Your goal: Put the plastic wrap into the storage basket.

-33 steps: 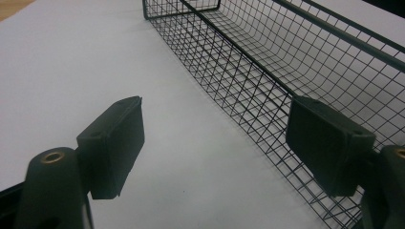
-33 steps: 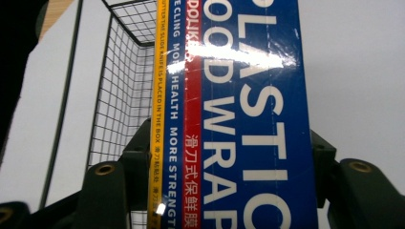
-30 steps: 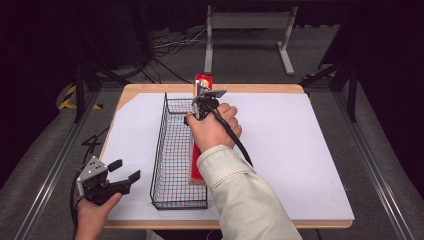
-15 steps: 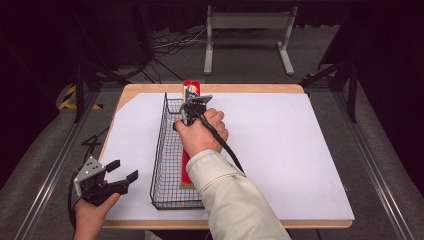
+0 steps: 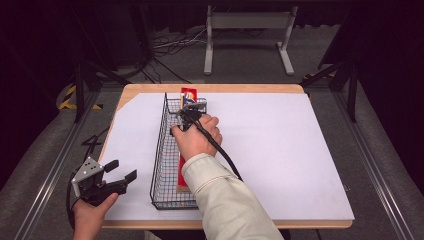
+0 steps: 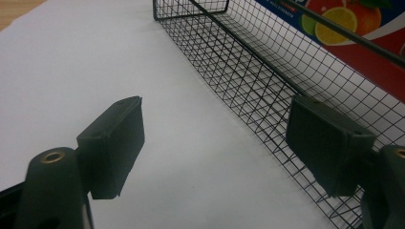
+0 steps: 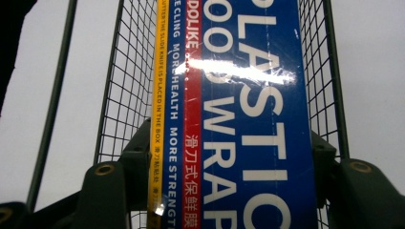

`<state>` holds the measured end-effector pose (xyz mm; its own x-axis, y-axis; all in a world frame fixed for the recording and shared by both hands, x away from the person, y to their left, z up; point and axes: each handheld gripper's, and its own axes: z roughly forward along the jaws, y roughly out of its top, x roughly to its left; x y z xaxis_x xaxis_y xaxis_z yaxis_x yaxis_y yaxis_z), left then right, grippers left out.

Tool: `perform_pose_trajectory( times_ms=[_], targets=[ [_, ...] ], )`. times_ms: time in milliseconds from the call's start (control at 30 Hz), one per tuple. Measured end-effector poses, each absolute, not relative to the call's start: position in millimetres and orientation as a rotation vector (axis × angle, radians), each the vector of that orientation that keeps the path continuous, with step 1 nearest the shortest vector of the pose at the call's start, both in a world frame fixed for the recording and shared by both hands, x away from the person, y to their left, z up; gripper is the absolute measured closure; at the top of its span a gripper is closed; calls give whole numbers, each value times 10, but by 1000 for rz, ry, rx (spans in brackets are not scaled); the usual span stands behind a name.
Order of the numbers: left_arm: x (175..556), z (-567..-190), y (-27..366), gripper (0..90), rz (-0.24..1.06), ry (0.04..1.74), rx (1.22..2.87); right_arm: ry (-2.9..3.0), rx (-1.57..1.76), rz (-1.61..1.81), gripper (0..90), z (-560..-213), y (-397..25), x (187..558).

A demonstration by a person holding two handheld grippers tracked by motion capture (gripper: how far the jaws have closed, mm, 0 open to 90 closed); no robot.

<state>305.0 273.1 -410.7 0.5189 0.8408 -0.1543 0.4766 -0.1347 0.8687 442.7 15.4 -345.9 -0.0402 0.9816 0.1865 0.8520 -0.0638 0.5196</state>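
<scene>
Inside the wire basket (image 5: pixel 161 150) — plastic-wrap box (image 7: pixel 239 119), right claw (image 7: pixel 229 176) clamping it.

We see a wooden table (image 5: pixel 135 92) under a white sheet (image 5: pixel 280 150), grey floor (image 5: pixel 30 170), cables (image 5: pixel 170 45), dark surroundings.

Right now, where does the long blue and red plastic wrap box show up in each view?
High view: the long blue and red plastic wrap box lies lengthwise in the black wire basket, mid-table, under the right hand.
Left gripper view: its red side with fruit pictures sits at the upper right, behind the mesh.
Right gripper view: it runs up the centre, between the right claw jaws.
Shared landmark: the wire basket.
</scene>
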Motion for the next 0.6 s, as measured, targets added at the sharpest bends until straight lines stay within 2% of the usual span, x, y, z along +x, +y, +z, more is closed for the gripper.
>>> perform_pose_trajectory(
  times_ms=[600],
  targets=[
    [3053,-4112,2717,216,457,1100,1782,1977,2024,717,400,-3730,165,4452]
  ],
)
